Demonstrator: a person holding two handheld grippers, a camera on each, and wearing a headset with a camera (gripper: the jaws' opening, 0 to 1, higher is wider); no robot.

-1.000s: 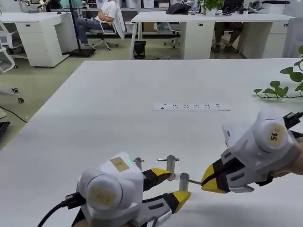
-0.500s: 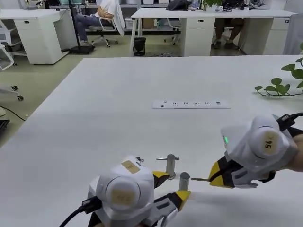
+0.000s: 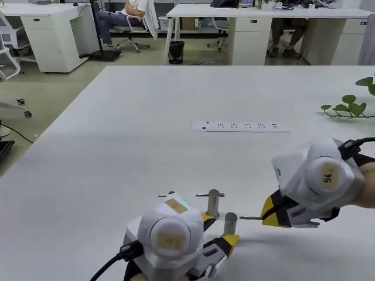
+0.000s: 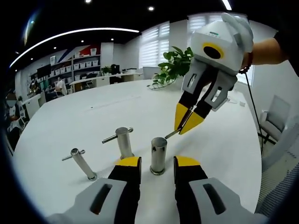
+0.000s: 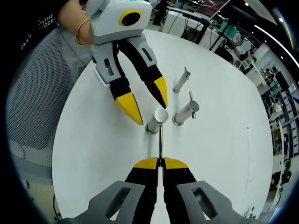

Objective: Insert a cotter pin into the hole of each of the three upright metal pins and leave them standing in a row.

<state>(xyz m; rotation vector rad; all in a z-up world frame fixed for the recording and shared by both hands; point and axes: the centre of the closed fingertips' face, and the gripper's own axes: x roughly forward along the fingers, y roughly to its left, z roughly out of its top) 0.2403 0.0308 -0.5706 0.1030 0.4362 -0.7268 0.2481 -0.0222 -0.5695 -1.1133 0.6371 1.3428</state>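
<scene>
I am holding the left gripper (image 3: 220, 229) spread wide, with one jaw standing on each side of the near metal pin (image 3: 230, 222) and a small gap showing on both sides; in the left gripper view that near metal pin (image 4: 159, 154) is standing upright on the white tabletop (image 3: 146, 129), right between the yellow tips; I am pinching a thin cotter pin (image 3: 251, 218) in the right gripper (image 3: 266, 215), whose jaws are pressing together on its end; the cotter pin is lying level and pointing at the top of the near metal pin; in the right gripper view its far end is reaching that top, but I cannot tell if it is sitting in the hole; the middle metal pin (image 4: 124, 142) and the far metal pin (image 4: 83, 163) are standing beside it in a row, each carrying its own cotter pin through the top; a power strip (image 3: 240, 126) is lying farther back
</scene>
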